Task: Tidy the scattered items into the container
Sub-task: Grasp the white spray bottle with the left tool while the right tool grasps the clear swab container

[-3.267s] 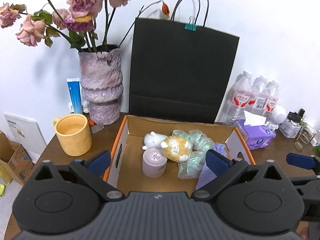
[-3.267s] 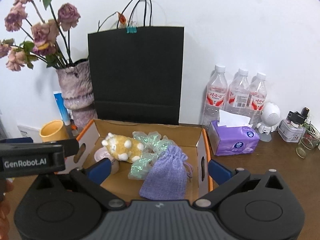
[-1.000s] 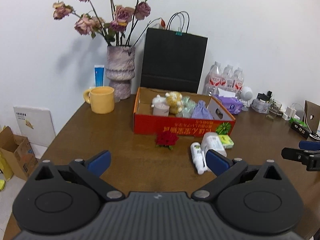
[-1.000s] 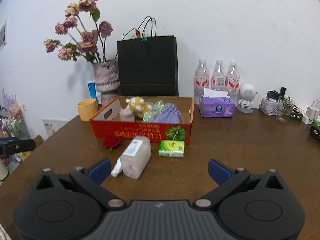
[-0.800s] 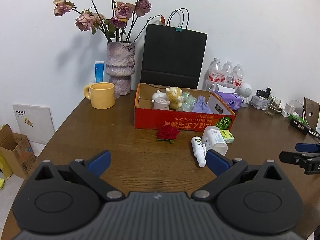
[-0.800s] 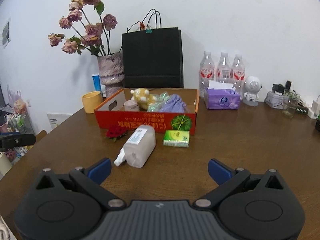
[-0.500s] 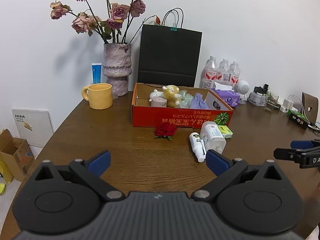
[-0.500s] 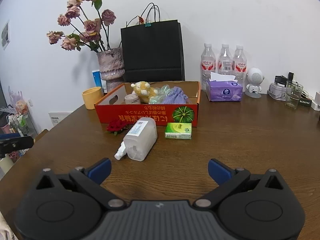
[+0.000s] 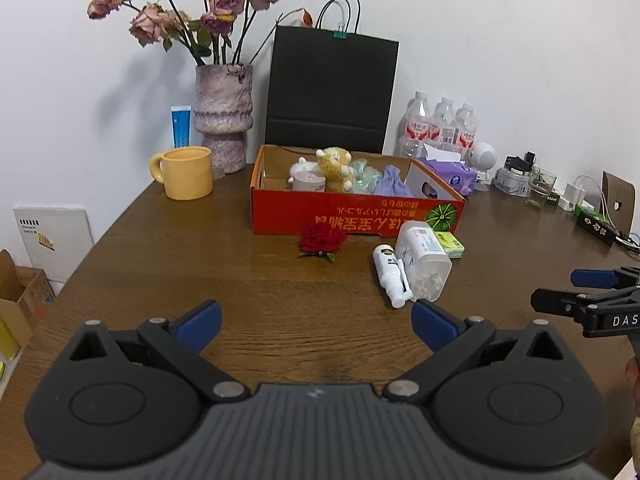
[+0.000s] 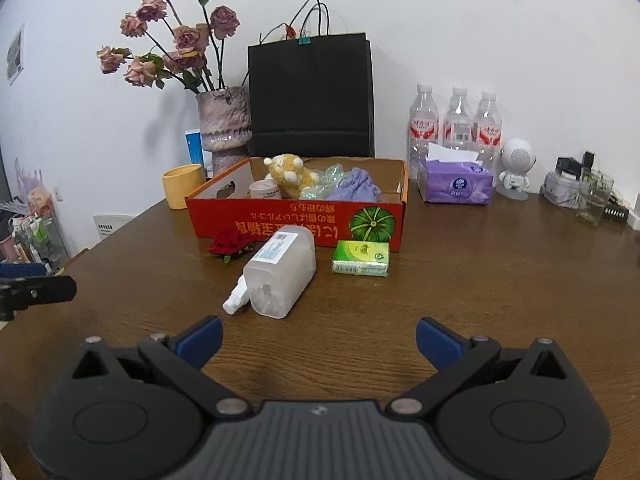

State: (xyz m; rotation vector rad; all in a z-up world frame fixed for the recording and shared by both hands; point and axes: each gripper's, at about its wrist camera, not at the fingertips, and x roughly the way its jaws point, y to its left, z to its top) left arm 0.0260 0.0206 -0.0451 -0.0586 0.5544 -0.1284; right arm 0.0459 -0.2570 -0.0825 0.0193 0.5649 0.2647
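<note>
An orange cardboard box (image 9: 356, 218) (image 10: 296, 222) stands mid-table holding a plush toy (image 9: 334, 164), a pink jar (image 9: 308, 181), green wrap and a purple pouch (image 10: 356, 188). In front of it lie a red rose (image 9: 322, 239) (image 10: 232, 243), a small white spray bottle (image 9: 391, 275), a clear jar on its side (image 9: 422, 264) (image 10: 282, 276) and a green packet (image 10: 361, 263) (image 9: 450, 241). My left gripper (image 9: 316, 322) is open and empty, well short of the items. My right gripper (image 10: 318, 338) is open and empty, just short of the clear jar.
A yellow mug (image 9: 186, 172), a vase of roses (image 9: 224, 120), a black paper bag (image 9: 330, 92), water bottles (image 10: 458, 120), a purple tissue pack (image 10: 456, 188), a white figurine (image 10: 516, 168) and small clutter line the table's back and right side.
Both grippers have pulled back from over the box to the near side of the table, then eased slightly forward and lower. Both stay open and empty.
</note>
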